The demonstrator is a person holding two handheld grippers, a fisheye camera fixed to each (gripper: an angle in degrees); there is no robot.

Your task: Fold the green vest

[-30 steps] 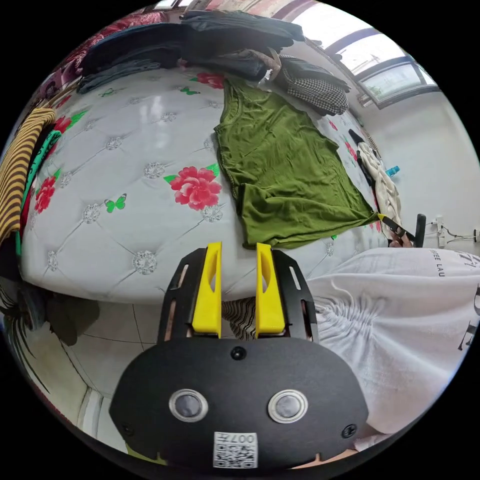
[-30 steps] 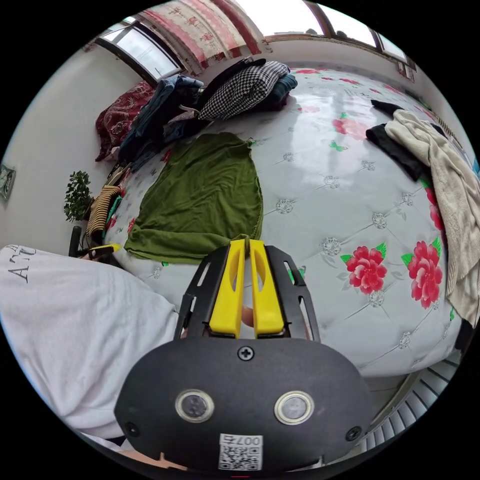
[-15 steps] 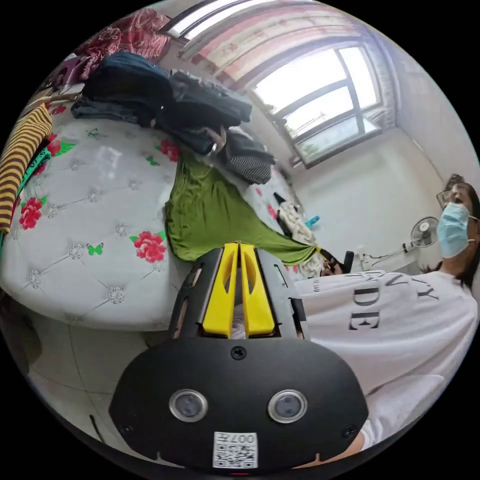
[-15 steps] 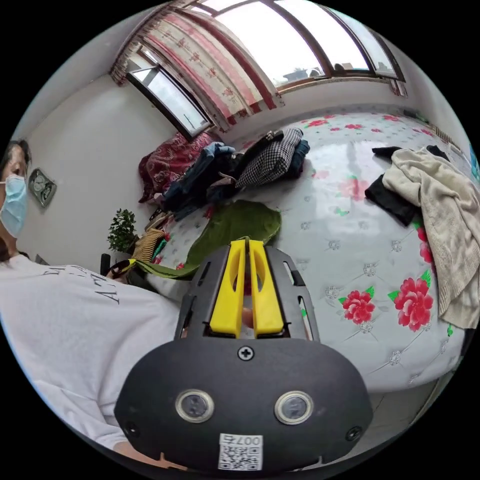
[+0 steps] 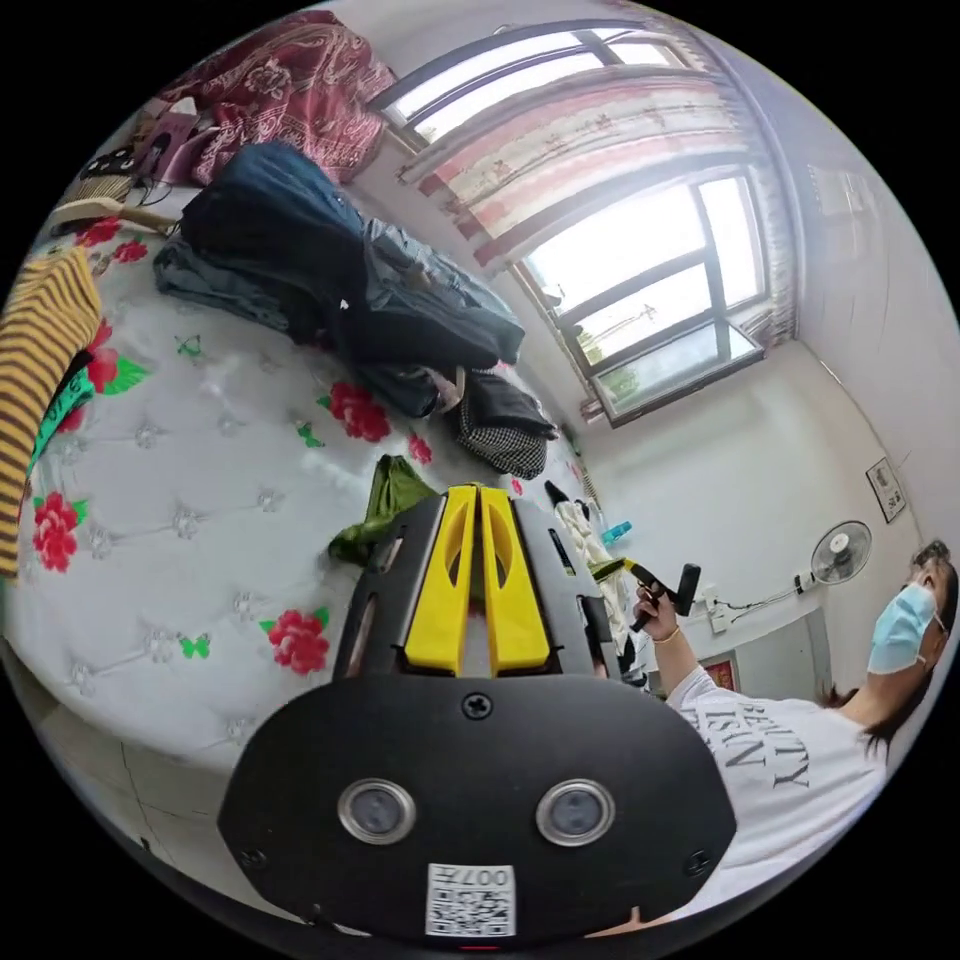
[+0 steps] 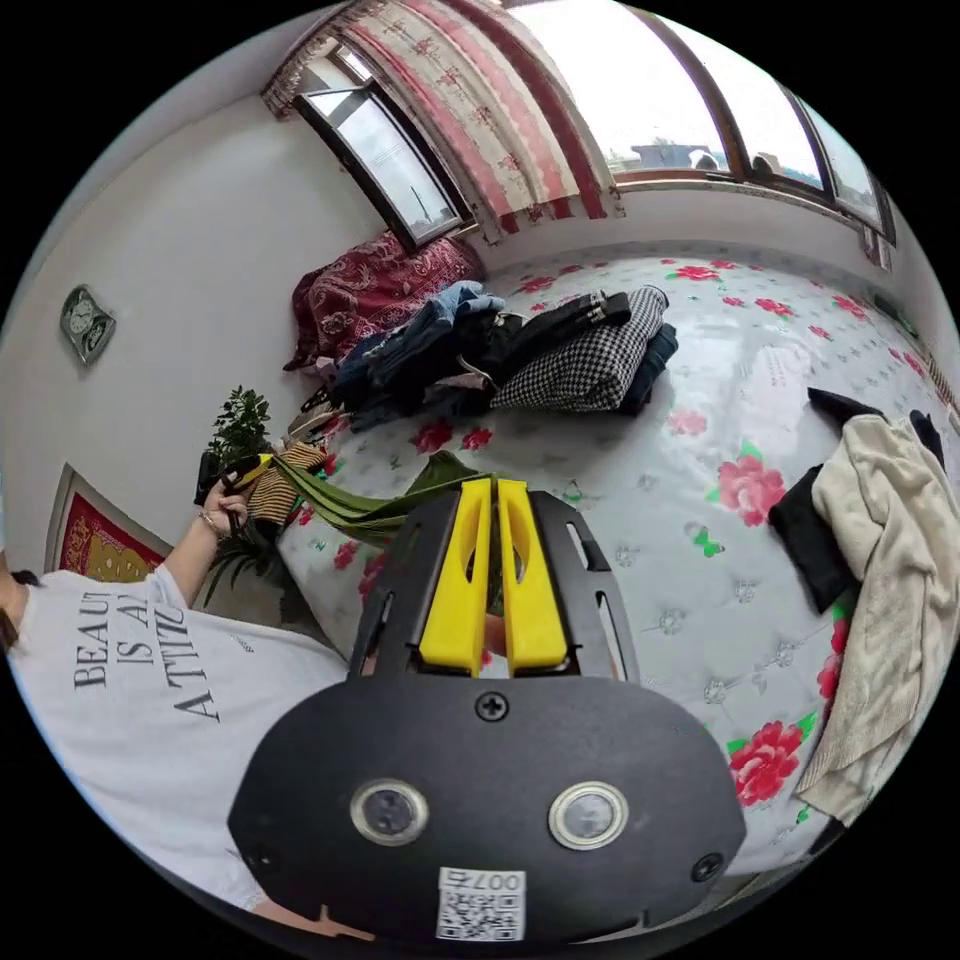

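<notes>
Jaws of the left gripper (image 5: pixel 478 492) are pressed together on an edge of the green vest (image 6: pixel 370 505), and the right gripper (image 6: pixel 492 487) likewise pinches the cloth at its tips. Between them the vest hangs stretched in a taut band above the flowered mattress (image 6: pixel 720 400). Farther off lie a checked garment (image 6: pixel 590 365) and dark piled clothes (image 5: pixel 300 260), below the window (image 5: pixel 650 290).

Both views are raised above the bed's (image 5: pixel 180 560) near edge, aimed across it — clothes pile (image 6: pixel 500 350) and window (image 5: pixel 650 290) are shared.
</notes>
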